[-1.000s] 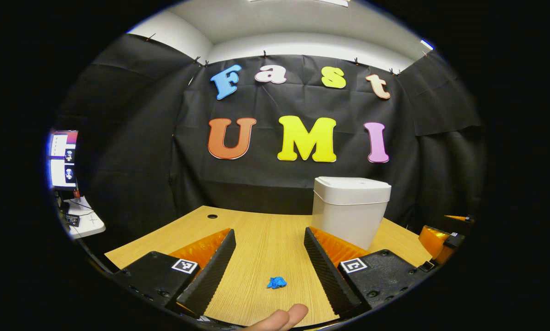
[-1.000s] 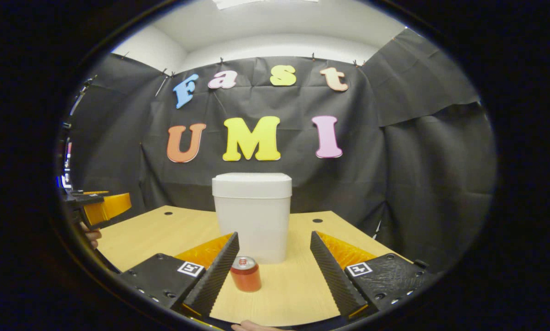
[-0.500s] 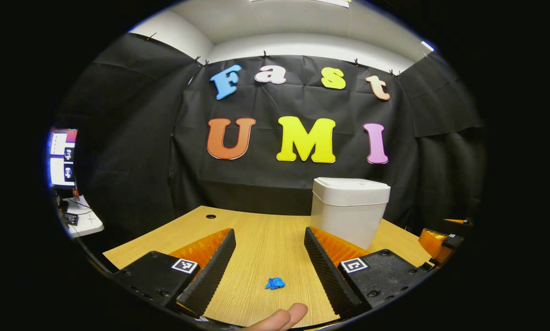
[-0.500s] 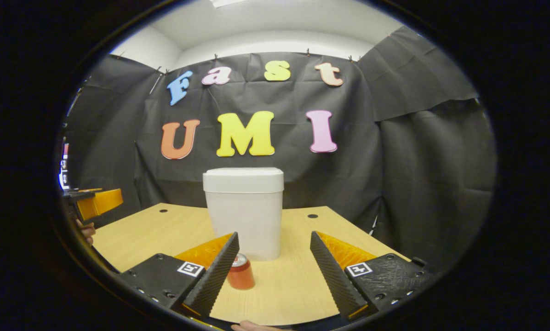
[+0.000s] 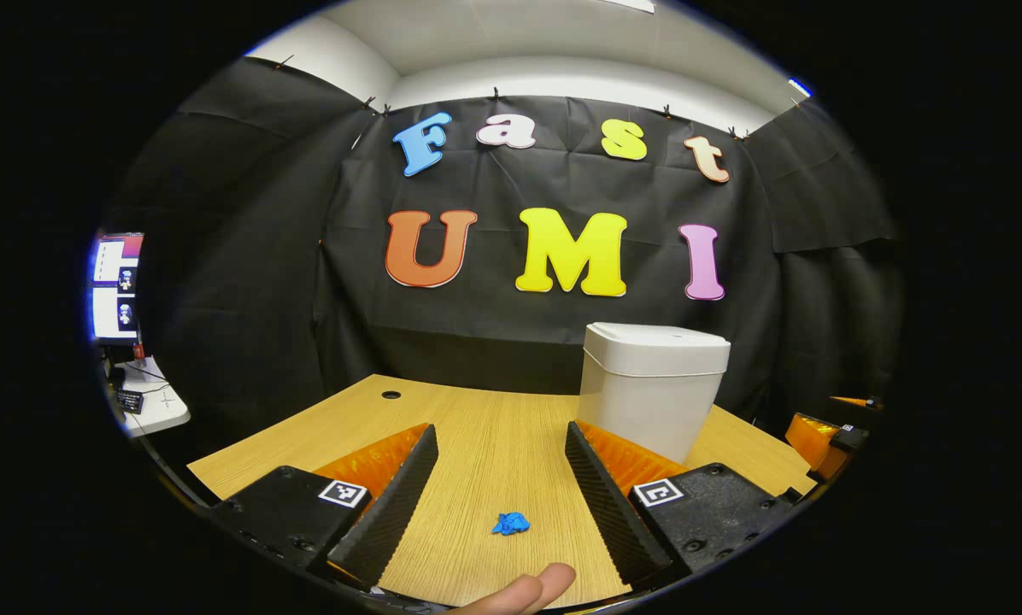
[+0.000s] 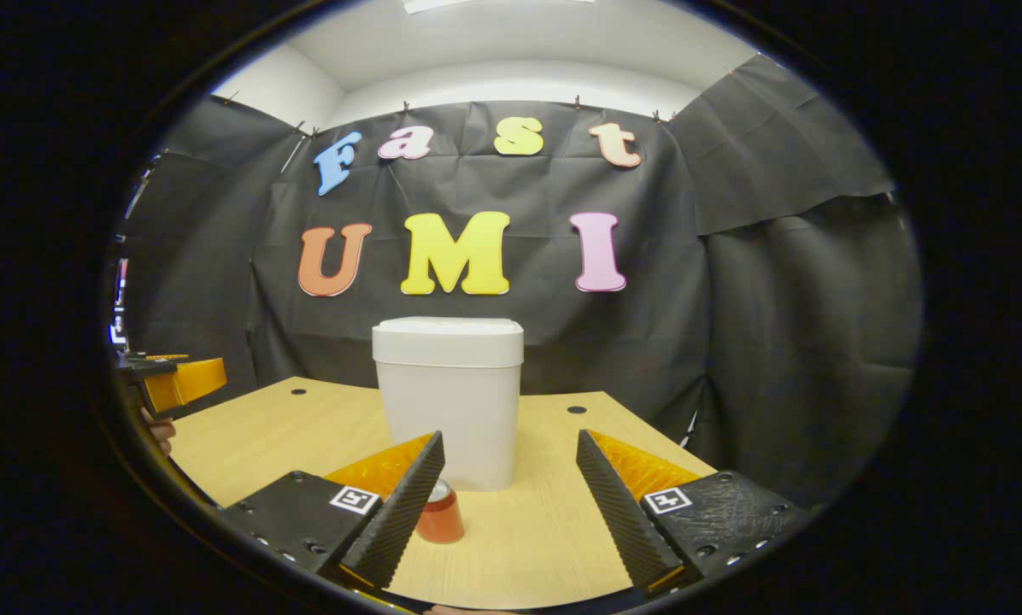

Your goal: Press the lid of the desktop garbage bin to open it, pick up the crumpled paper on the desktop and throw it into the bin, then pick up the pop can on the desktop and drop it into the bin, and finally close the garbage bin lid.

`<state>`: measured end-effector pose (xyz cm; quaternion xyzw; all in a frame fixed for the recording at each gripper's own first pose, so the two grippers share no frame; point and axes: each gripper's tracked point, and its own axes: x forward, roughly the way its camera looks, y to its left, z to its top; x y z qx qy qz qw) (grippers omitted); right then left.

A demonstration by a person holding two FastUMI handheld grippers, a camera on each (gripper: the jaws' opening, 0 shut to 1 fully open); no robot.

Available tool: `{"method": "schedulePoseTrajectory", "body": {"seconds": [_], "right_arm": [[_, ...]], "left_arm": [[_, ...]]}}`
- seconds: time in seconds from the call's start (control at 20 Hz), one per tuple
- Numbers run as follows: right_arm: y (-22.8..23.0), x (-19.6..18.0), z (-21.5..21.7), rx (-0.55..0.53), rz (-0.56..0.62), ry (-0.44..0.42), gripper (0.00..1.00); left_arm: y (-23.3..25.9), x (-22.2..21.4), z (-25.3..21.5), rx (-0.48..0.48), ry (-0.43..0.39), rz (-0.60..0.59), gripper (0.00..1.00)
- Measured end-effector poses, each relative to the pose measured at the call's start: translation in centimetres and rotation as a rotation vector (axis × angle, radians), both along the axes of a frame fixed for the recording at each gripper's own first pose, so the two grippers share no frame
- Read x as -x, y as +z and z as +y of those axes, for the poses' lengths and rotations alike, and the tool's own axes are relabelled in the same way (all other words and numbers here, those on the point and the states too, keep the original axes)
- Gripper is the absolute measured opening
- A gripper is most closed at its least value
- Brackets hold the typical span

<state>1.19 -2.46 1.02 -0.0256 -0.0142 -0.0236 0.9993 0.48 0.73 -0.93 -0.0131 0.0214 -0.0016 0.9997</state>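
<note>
A white desktop bin (image 5: 653,389) with its lid down stands on the wooden desk (image 5: 494,431), right of centre in the left gripper view; the bin (image 6: 449,397) sits ahead in the right gripper view. A small blue crumpled paper (image 5: 510,524) lies on the desk between the fingers of my left gripper (image 5: 500,446), which is open above it. An orange-red pop can (image 6: 442,515) stands before the bin, partly hidden by the left finger of my open right gripper (image 6: 510,451). The right gripper (image 5: 823,431) shows at the far right, the left gripper (image 6: 173,384) at the far left.
Black cloth walls close the desk on three sides. A side table with a monitor (image 5: 116,290) stands at the far left. Small round holes (image 5: 390,395) mark the desk's back. A person's fingertips (image 5: 524,591) show at the bottom edge.
The right gripper has drifted right and a little forward, so the bin and can slid left and the can went partly behind its left finger. The left gripper barely moved.
</note>
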Motion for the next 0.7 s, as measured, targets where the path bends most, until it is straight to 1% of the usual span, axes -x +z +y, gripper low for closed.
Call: {"method": "schedulePoseTrajectory", "body": {"seconds": [0.2, 0.25, 0.3, 0.35, 0.4, 0.45, 0.55, 0.65, 0.7], "right_arm": [[0.3, -0.4, 0.2, 0.015, -0.011, -0.004, 0.97], [0.3, -0.6, 0.3, 0.016, -0.012, -0.003, 0.96], [0.4, -0.5, 0.4, 0.016, -0.013, 0.000, 0.92], [0.4, -0.8, 0.6, 0.017, -0.012, 0.003, 0.84], [0.6, -0.9, 0.5, 0.018, -0.015, 0.001, 0.81], [0.8, -1.0, 0.6, 0.019, -0.022, -0.001, 0.70], [1.1, -1.2, 0.0, 0.025, -0.035, -0.031, 0.44], [1.3, -1.3, 0.4, 0.023, -0.043, -0.024, 0.17], [1.3, -1.8, 0.4, 0.046, -0.042, -0.039, 0.17]], "left_arm": [[-0.1, 0.1, 0.2, -0.003, 0.005, 0.004, 0.97], [-0.1, 0.1, 0.4, -0.006, 0.009, 0.005, 0.97], [-0.2, 0.0, 0.4, -0.007, 0.010, 0.006, 0.97], [-0.2, -0.2, 0.4, -0.005, 0.010, 0.008, 0.97], [-0.3, -0.2, 0.4, -0.004, 0.011, 0.011, 0.97], [-0.4, -0.3, 0.5, -0.002, 0.013, 0.013, 0.97], [-0.5, -0.4, 0.7, -0.001, 0.017, 0.016, 0.97], [-0.6, -0.4, 0.7, -0.001, 0.021, 0.020, 0.97], [-0.6, -0.5, 0.9, -0.001, 0.021, 0.022, 0.97]]}}
